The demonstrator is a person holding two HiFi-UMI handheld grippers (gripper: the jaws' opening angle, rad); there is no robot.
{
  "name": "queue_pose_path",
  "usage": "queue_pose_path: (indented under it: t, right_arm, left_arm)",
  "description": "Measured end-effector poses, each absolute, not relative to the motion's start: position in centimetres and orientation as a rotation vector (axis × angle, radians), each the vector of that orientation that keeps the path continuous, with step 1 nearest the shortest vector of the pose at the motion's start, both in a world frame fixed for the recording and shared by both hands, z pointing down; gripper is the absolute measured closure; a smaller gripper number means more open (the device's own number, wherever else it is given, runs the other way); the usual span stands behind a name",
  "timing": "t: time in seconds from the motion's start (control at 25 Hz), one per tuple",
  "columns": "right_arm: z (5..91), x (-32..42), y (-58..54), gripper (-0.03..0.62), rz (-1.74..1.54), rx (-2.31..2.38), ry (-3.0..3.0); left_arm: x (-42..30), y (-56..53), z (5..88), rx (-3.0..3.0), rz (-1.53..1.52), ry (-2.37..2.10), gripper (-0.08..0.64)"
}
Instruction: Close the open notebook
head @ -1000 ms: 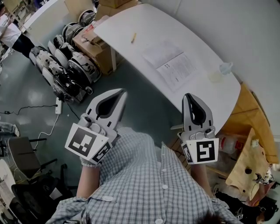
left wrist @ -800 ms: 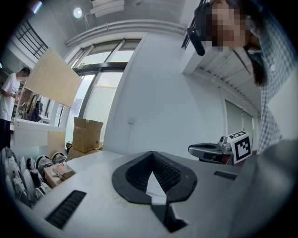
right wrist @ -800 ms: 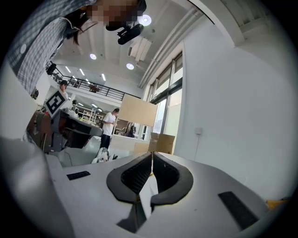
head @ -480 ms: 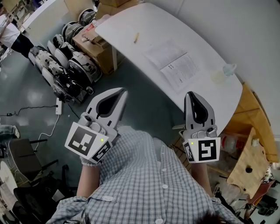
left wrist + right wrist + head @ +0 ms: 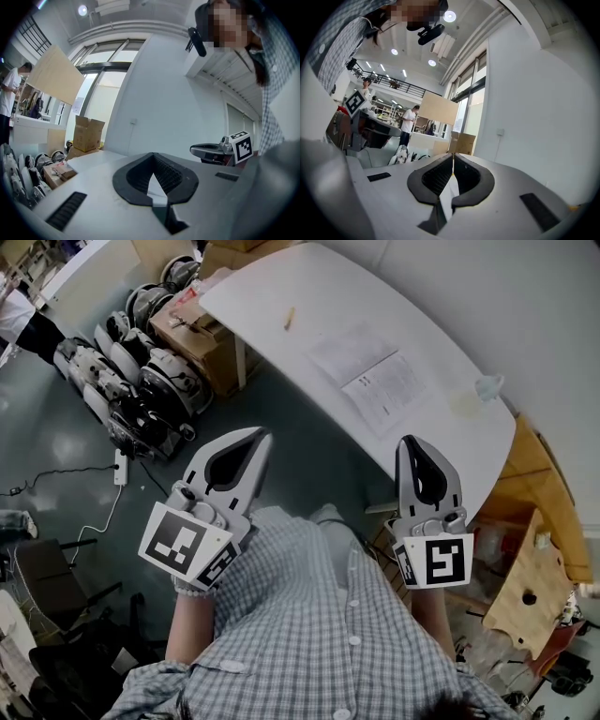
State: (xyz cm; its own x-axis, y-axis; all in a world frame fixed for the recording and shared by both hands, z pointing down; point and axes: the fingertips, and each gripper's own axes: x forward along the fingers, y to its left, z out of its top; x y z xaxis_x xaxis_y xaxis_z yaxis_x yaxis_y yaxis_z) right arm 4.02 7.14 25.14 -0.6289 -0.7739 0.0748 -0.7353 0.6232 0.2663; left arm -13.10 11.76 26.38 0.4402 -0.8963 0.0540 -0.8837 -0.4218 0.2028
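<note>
The open notebook (image 5: 367, 378) lies flat on the white table (image 5: 281, 287), its two printed pages spread, in the head view's upper middle. My left gripper (image 5: 260, 436) is held over the floor, well short of the table, jaws shut and empty. My right gripper (image 5: 411, 442) hovers near the table's front edge, below the notebook, also shut with nothing in it. In the left gripper view the left gripper (image 5: 152, 157) shows its tips meeting. In the right gripper view the right gripper (image 5: 453, 156) has its jaws pressed together. Neither gripper view shows the notebook.
A pencil (image 5: 289, 318) lies on the table left of the notebook. A crumpled clear wrapper (image 5: 486, 385) and a pale disc (image 5: 462, 404) sit near the table's right end. A cardboard box (image 5: 202, 334) and a row of robot parts (image 5: 122, 381) stand on the floor at left. Wooden furniture (image 5: 534, 521) is at right.
The head view has shifted slightly, so the table and notebook sit a little differently in frame. Both grippers stay shut and in nearly the same place.
</note>
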Motion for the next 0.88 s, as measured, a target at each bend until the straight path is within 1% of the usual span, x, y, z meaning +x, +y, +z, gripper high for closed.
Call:
queue_pose_path:
  t: [0.24, 0.88]
  right_arm:
    - [25.6, 3.0, 6.5, 0.569, -0.324, 1.209, -2.657]
    - [26.3, 2.7, 1.6, 0.568, -0.309, 1.148, -2.693]
  left_arm:
    - [-14.0, 11.2, 26.8, 2.458, -0.092, -1.574, 0.552]
    - [-13.3, 6.8, 26.9, 2.444, -0.075, -1.601, 0.552]
